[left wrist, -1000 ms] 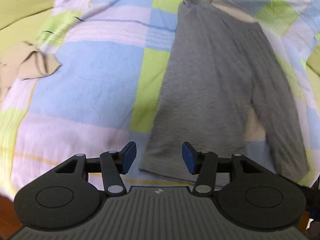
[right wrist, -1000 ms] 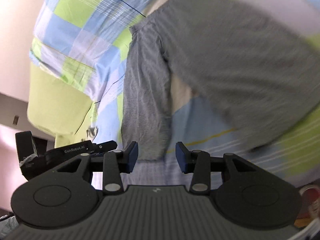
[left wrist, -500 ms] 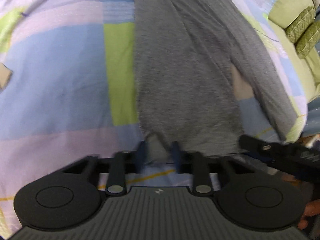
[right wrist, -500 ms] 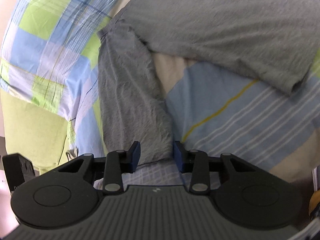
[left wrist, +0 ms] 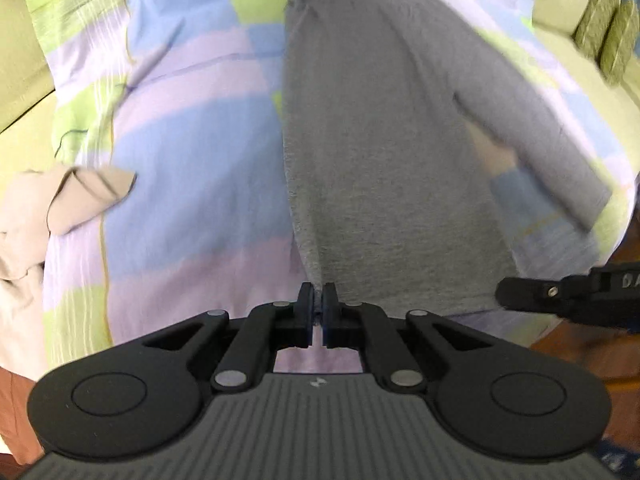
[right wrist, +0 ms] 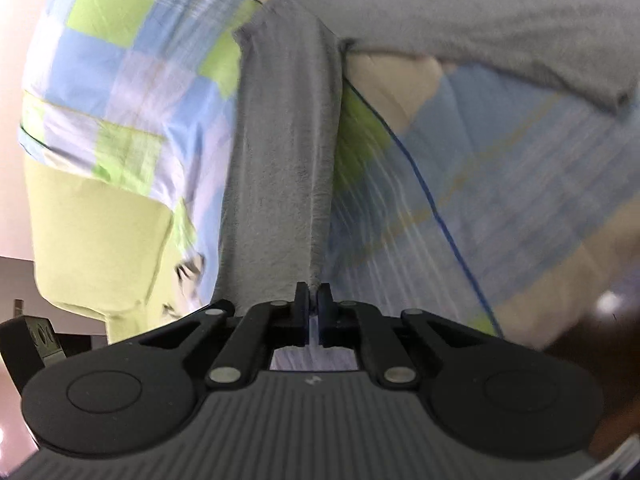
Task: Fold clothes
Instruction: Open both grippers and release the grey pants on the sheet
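A grey long-sleeved shirt (left wrist: 380, 140) lies flat on the checked bedspread (left wrist: 192, 140), its hem nearest me. My left gripper (left wrist: 317, 296) is shut on the hem's near left corner, and the cloth rises into the pads. In the right wrist view the shirt's sleeve (right wrist: 280, 160) runs straight up from my right gripper (right wrist: 313, 296). Its jaws are closing, with the cuff's corner pinched between the pads. The body of the shirt (right wrist: 480, 12) lies across the top of that view. The right gripper's black frame (left wrist: 560, 300) shows at the right edge of the left view.
A crumpled beige garment (left wrist: 60, 200) lies on the bedspread to the left. Green cushions (left wrist: 608, 40) sit at the far right corner. A plain green sheet (right wrist: 100, 220) hangs over the bed's edge beside the sleeve. Wooden floor (left wrist: 16, 400) shows below the bed.
Both grippers were open a second ago. The left one moved onto the hem and shut on its corner. The right one slid down the sleeve to the cuff and closed on it.
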